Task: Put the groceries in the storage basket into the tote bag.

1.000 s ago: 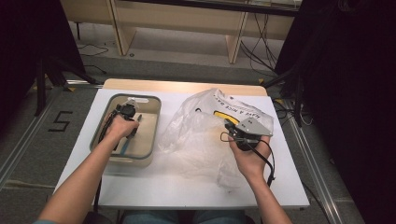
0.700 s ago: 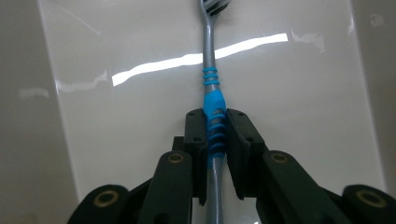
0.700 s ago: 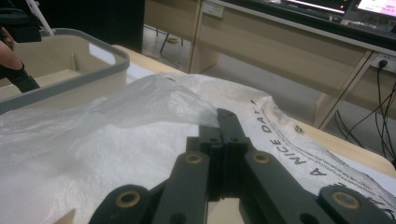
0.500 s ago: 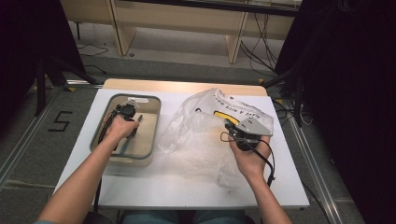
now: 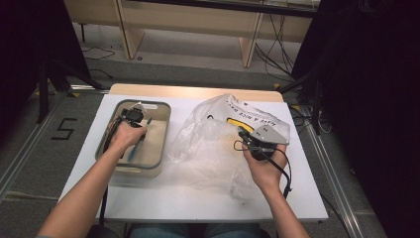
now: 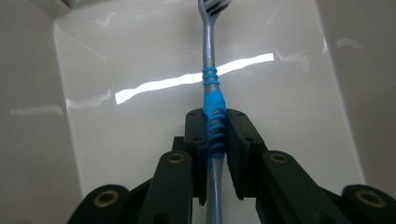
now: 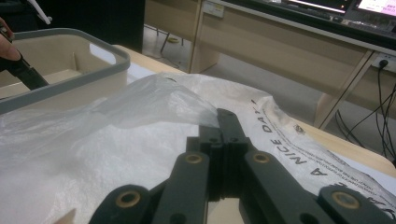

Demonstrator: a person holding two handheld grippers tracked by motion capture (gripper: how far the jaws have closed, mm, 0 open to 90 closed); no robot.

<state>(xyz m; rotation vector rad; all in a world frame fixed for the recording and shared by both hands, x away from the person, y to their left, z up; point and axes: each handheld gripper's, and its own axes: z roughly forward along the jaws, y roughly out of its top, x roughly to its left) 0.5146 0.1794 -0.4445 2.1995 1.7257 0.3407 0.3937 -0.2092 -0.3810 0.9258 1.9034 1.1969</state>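
Fork [image 6: 211, 88] clamped in left claw [image 6: 217, 126]; right claw [image 7: 223, 133] pinches bag [image 7: 140, 107].

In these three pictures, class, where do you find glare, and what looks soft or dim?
Left gripper view: a bright glare streak crosses the bin floor behind the fork; the jaws nearest the lens look soft. High view: the table is well lit, its surroundings dark. Right gripper view: the plastic bag looks hazy.

The high view looks down from above on the table [image 5: 198, 208]; both gripper views sit close (along their jaws), sharing the tub [image 5: 163, 111] [image 6: 84, 60] [image 7: 70, 37].
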